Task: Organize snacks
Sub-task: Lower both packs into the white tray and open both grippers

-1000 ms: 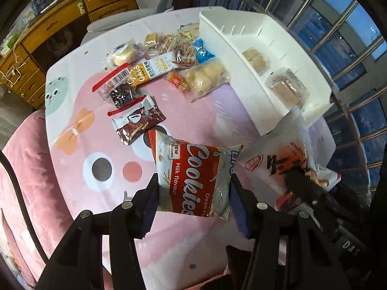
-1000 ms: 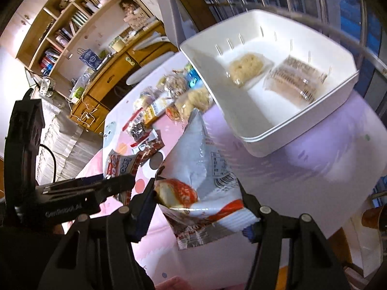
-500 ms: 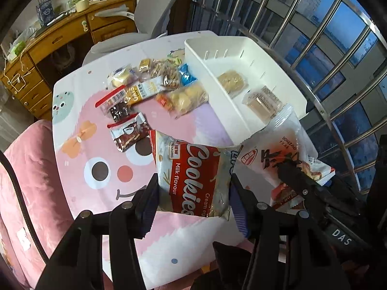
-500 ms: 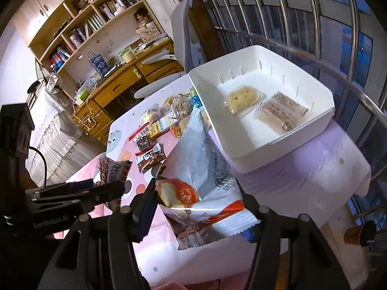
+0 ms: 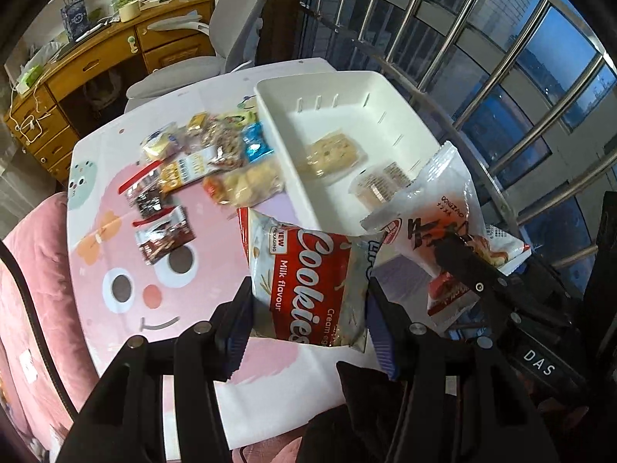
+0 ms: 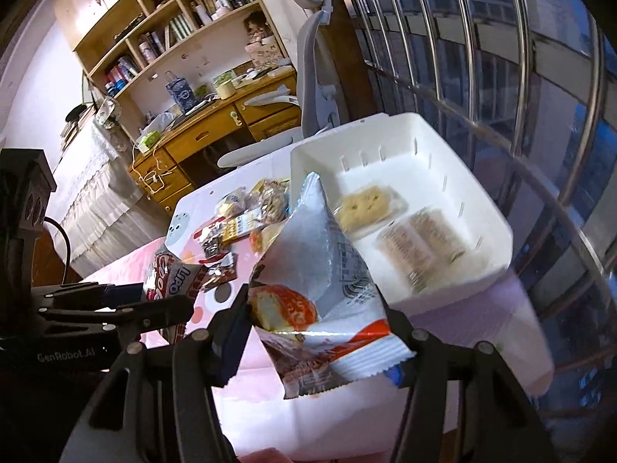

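Note:
My left gripper [image 5: 306,320] is shut on a red and white cookies bag [image 5: 308,281], held high above the pink table [image 5: 115,231]. My right gripper [image 6: 318,343] is shut on a white and orange snack bag [image 6: 327,293], also lifted; it shows in the left wrist view [image 5: 439,223] too. A white bin [image 5: 347,115] at the table's far right holds a cracker pack [image 5: 333,154] and a wrapped pack of biscuits [image 5: 380,187]. Several loose snack packets [image 5: 216,158] lie left of the bin.
A pink sofa [image 5: 27,289] borders the table on the left. A grey office chair [image 5: 216,50] and a wooden desk [image 5: 96,65] stand beyond it. A barred window [image 5: 520,58] runs along the right, behind the bin. Bookshelves [image 6: 173,19] fill the far wall.
Both grippers have risen higher above the table with their bags still held; the table and bin look smaller and farther away.

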A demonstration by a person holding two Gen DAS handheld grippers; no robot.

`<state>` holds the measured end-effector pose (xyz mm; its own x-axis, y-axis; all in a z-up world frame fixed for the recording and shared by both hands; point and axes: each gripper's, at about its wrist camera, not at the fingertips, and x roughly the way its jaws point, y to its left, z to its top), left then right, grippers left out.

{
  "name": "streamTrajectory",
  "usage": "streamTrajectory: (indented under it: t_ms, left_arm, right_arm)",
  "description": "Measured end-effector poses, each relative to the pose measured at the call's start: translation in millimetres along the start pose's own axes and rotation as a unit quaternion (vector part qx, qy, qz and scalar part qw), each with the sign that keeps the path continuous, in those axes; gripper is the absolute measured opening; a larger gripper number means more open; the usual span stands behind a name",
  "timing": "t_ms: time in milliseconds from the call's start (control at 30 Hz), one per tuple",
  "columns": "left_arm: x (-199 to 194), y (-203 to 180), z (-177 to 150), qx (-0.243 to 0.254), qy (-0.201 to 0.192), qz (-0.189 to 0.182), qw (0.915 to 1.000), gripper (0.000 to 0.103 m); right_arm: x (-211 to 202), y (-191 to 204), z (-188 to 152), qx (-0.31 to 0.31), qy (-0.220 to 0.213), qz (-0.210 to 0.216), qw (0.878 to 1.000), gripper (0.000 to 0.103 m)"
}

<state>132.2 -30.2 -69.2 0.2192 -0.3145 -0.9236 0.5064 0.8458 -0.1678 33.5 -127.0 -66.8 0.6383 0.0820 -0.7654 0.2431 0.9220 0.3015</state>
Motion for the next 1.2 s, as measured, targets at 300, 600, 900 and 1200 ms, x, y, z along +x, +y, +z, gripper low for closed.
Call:
streamTrajectory:
  t_ms: [300, 600, 900, 1200]
  left_arm:
    - [24, -50, 33, -0.023, -0.014, 0.003, 0.9996, 0.053]
    - [40, -75, 61, -0.042, -0.024, -0.001, 0.9988, 0.055]
    - [52, -81, 75, -0.052, -0.015, 0.016, 0.9984, 0.073]
    - [56, -71, 67, -0.068, 0.003, 0.036, 0.9970, 0.075]
  right_arm:
    - [4, -57, 44, -0.051, 0.006, 0.007, 0.999, 0.057]
    - [14, -94, 71, -0.067, 0.008, 0.012, 0.998, 0.057]
    - [37, -107, 86, -0.078, 0.043, 0.013, 0.996, 0.063]
    - [49, -101, 84, -0.091, 0.067, 0.025, 0.993, 0.067]
